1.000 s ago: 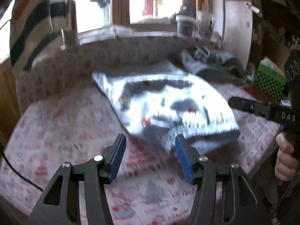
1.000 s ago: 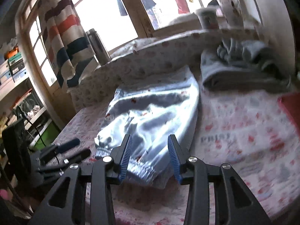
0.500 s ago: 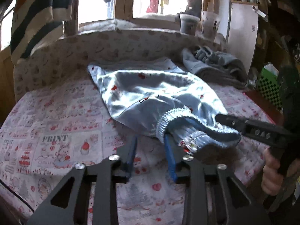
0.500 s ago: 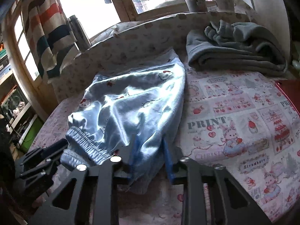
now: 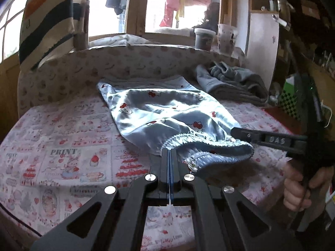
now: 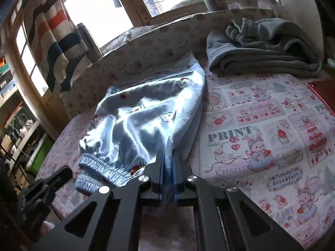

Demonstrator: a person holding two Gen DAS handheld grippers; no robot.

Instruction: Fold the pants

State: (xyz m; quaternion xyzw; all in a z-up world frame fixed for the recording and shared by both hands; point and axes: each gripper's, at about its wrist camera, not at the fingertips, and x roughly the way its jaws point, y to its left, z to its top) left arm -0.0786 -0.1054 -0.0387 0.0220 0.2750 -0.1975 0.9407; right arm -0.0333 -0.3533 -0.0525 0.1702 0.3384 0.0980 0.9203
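The light blue satin pants [image 5: 167, 113] are lying at centre frame on the printed tablecloth [image 5: 62, 146], waistband nearest. The left gripper [image 5: 169, 152], its jaws having just been closing, is pinching the waistband's edge. The right gripper [image 6: 167, 159], likewise just closing, is clamping the fabric edge. A folded grey garment [image 6: 261, 48] is resting upper right.

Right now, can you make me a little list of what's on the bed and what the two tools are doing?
pants: shiny light-blue pants with cartoon cats, lying crumpled on the printed cover
left tool: left tool shut on the pants' elastic waistband at its near-left end
right tool: right tool shut on a fold of the pants' near edge
other clothes: grey folded garment at the far right, apart from the pants
fold: not yet done
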